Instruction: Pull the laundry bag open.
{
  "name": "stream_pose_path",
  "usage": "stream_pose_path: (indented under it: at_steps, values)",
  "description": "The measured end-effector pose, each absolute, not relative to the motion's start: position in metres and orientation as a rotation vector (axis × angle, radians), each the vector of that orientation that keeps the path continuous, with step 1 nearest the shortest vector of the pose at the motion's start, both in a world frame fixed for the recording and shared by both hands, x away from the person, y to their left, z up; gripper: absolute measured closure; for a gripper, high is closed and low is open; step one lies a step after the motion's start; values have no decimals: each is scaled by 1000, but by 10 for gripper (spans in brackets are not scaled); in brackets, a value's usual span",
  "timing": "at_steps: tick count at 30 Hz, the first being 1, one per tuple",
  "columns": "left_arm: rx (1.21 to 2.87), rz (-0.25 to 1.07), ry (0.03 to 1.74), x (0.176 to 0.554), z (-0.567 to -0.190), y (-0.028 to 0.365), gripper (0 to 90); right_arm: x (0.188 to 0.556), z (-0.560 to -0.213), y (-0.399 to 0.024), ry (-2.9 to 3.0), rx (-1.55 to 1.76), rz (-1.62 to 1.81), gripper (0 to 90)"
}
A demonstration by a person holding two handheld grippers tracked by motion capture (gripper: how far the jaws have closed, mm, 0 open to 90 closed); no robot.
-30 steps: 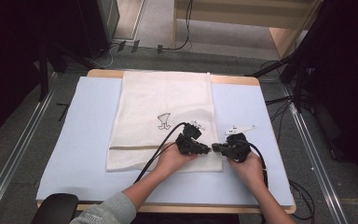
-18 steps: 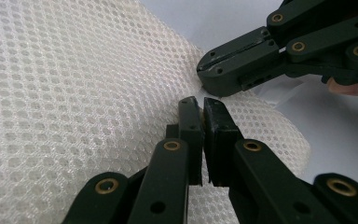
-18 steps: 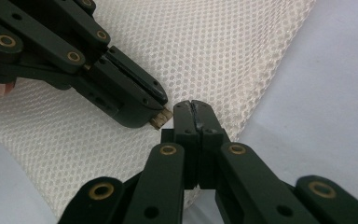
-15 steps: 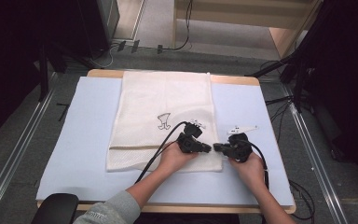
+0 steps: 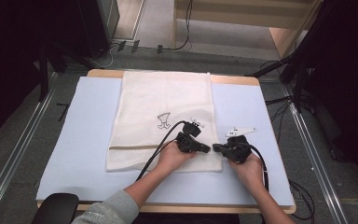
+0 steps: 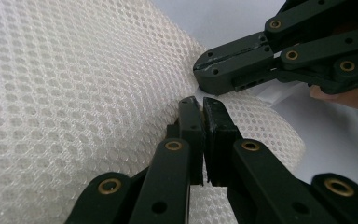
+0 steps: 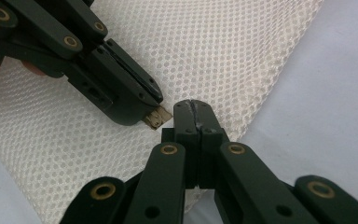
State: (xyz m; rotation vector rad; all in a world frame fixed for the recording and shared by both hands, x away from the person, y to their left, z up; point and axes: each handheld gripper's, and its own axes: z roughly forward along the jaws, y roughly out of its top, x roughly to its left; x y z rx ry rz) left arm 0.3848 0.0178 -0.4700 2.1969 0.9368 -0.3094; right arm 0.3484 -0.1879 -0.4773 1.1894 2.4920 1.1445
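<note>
- Gripping the mesh laundry bag (image 5: 163, 116) at its near right corner is the step in hand, as I judge it; the bag lies flat on the blue surface (image 5: 74, 140), with its far edge at the far side of the surface and its near edge just in front of the two hands.
- The left tongs (image 5: 204, 148) have just been closing, and in the left gripper view (image 6: 204, 122) their jaws stand together with the mesh edge between the tips, so they are clamped on the bag.
- The right tongs (image 5: 218, 149) meet them tip to tip at the same corner; in the right gripper view (image 7: 196, 116) the jaws are together, and the mesh seems pinched at the tips, but I cannot tell how many layers they hold.
- To do it well, each pair of tongs should hold the hem firmly, not only a few threads, because open mesh slips and stretches easily.
- A small brass-coloured piece (image 7: 157, 119) shows at the tip of the left tongs in the right gripper view; it may be a zipper pull, but I cannot say for sure.
- Any lift or pull should be slow and level, both hands together, so that the cloth does not drag or crease on the surface.
- The small black printed figure (image 5: 164, 120) on the bag can serve to check that the bag stays straight.
</note>
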Motion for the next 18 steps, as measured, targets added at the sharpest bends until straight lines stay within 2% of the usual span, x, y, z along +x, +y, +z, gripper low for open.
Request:
stream_pose_path:
  at_steps: [11,18]
  values:
    - [2148,-339,997,390,-472,19,887,348,-479,-186,2456,1237,1178,900]
    - [2199,-326,986,393,-465,36,892,346,-479,-185,2457,1199,1148,900]
